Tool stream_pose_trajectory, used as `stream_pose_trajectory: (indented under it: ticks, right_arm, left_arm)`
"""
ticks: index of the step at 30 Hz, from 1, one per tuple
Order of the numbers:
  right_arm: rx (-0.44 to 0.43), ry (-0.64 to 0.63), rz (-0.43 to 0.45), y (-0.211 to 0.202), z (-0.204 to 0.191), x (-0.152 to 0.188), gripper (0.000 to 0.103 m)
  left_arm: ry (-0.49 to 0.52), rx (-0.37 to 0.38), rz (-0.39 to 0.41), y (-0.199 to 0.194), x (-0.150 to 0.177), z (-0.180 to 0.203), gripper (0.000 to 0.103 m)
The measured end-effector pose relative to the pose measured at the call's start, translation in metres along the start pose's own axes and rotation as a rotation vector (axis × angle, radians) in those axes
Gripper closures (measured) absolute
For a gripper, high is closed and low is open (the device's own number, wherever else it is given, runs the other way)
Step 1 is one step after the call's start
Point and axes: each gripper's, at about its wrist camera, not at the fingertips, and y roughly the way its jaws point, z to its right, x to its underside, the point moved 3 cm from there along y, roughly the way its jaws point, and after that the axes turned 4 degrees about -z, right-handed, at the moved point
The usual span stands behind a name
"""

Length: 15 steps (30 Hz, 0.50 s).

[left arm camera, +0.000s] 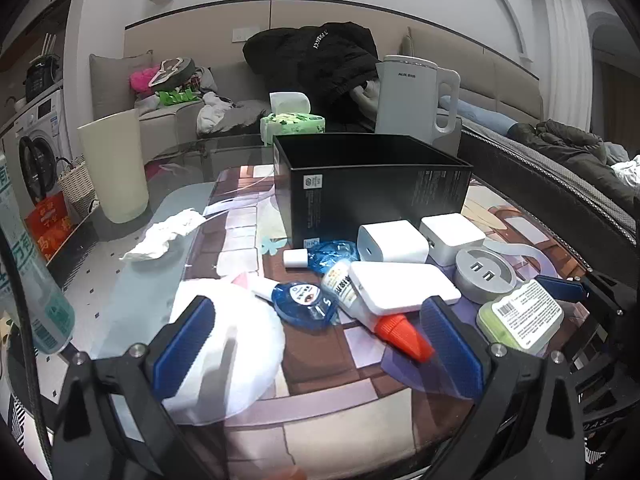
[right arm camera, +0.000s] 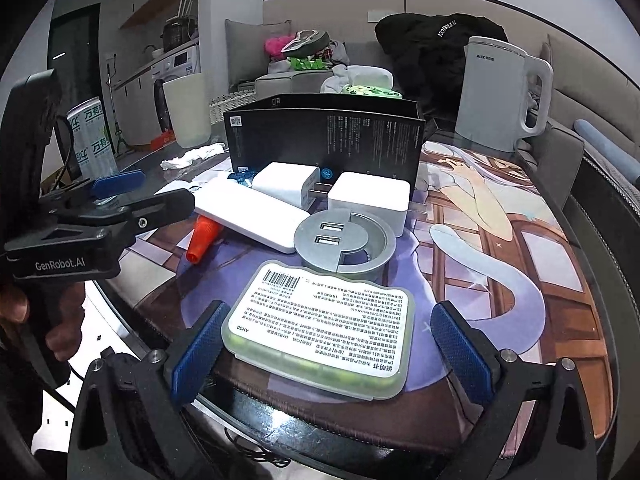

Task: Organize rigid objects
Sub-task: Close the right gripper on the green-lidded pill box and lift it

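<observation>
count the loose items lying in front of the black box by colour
white: 5 (two chargers, flat pack, small cap, glue bottle)
blue: 2 (tape dispenser, wrapper)
grey: 1 (usb hub)
green: 1 (labelled case)
total: 9

The left gripper (left arm camera: 316, 344), black with blue ribbed pads, points downward with jaws spread wide, nothing pressed between them. The right gripper (right arm camera: 328, 344), same build, is likewise parted. A hand (right arm camera: 16, 312) grasps the left handle.
</observation>
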Motion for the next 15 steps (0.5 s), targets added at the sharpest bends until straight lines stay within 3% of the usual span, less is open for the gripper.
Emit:
stream_pose_trajectory:
  ticks: [8,15]
  right_arm:
    - [-0.012,-0.010,0.004,-0.006,0.008,0.004,0.012]
    - [-0.031,0.004,0.035,-0.014,0.018,0.004,0.012]
  left_arm:
    - [0.026,-0.002,-0.024,0.007,-0.001,0.014,0.000]
    - [0.021,0.018,-0.047,0.009,-0.007,0.000,0.000]
